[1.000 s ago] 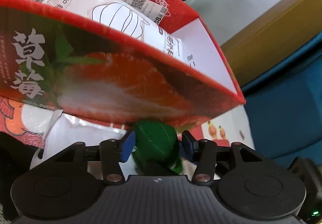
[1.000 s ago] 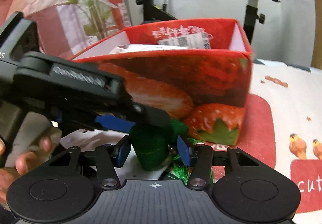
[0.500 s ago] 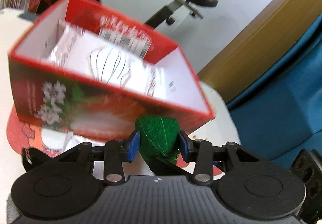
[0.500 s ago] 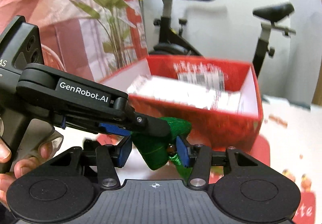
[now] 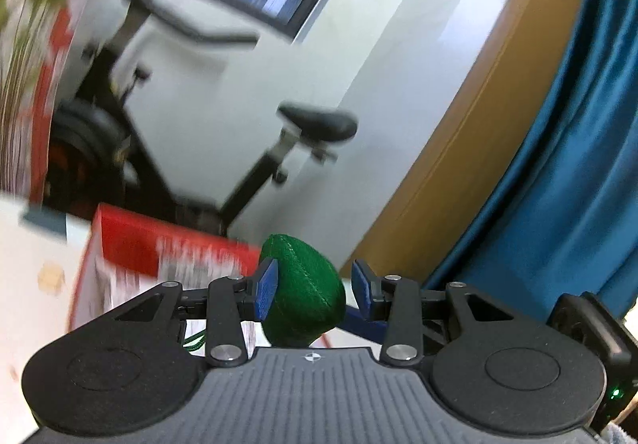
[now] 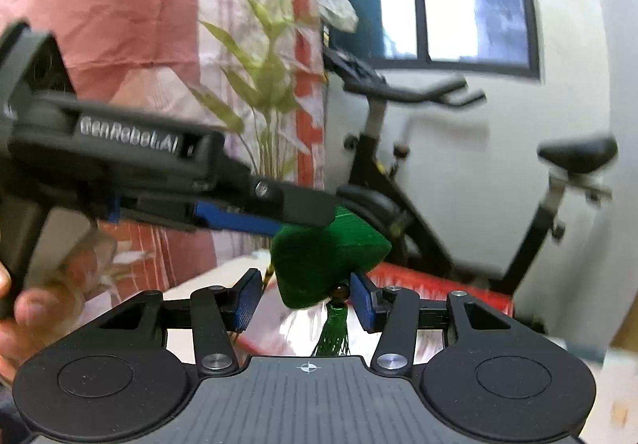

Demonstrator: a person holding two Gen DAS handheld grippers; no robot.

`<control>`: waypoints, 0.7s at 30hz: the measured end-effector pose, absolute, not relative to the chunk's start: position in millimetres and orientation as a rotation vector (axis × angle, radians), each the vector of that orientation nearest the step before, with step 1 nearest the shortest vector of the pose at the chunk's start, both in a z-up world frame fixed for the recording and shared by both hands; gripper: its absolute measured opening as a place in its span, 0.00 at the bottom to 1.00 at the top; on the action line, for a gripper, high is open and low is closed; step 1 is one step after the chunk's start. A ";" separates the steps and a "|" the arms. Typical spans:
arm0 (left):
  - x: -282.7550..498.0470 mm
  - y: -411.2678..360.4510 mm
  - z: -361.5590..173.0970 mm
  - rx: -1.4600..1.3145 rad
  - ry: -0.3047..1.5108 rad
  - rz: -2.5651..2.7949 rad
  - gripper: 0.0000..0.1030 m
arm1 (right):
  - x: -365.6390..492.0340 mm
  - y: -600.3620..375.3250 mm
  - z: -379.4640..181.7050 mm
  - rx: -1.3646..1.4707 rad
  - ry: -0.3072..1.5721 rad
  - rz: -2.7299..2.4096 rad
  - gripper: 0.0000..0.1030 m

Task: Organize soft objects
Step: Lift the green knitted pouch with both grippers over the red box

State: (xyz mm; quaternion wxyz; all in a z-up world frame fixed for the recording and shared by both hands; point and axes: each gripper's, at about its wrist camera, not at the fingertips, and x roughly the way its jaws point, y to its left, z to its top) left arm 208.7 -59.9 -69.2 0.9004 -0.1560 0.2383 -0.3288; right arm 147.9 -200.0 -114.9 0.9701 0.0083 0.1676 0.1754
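A green stuffed fabric pouch (image 5: 303, 292) with a bead and green tassel (image 6: 333, 328) hangs in the air between both grippers. My left gripper (image 5: 315, 288) has its left pad against the pouch, with a gap at its right pad. My right gripper (image 6: 303, 298) stands wide around the pouch's lower part; the right pad is beside the bead. The left gripper's fingers (image 6: 239, 220) reach in from the left in the right wrist view and grip the pouch's top. The red strawberry box (image 5: 159, 256) holding white packets lies below and behind; its far rim also shows in the right wrist view (image 6: 430, 284).
An exercise bike (image 6: 398, 172) stands behind the box against a white wall. A plant (image 6: 259, 93) and a red-and-white cloth (image 6: 99, 5) are at the left. A blue curtain (image 5: 558, 164) and wooden frame (image 5: 458, 133) are on the right.
Both grippers have risen with the green pouch from beside the box's front wall to above its rim. The box has dropped low in both views. Both grippers' pads have spread wider.
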 end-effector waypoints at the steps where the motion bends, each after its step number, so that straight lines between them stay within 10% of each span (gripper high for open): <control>1: 209.4 -59.9 -60.6 -0.311 0.471 -0.680 0.41 | 151.4 -197.2 -106.6 -0.006 0.322 0.357 0.44; 21: 296.8 -33.9 -149.5 -0.333 0.732 -0.567 0.41 | 249.3 -155.9 -135.8 -0.096 0.388 0.352 0.44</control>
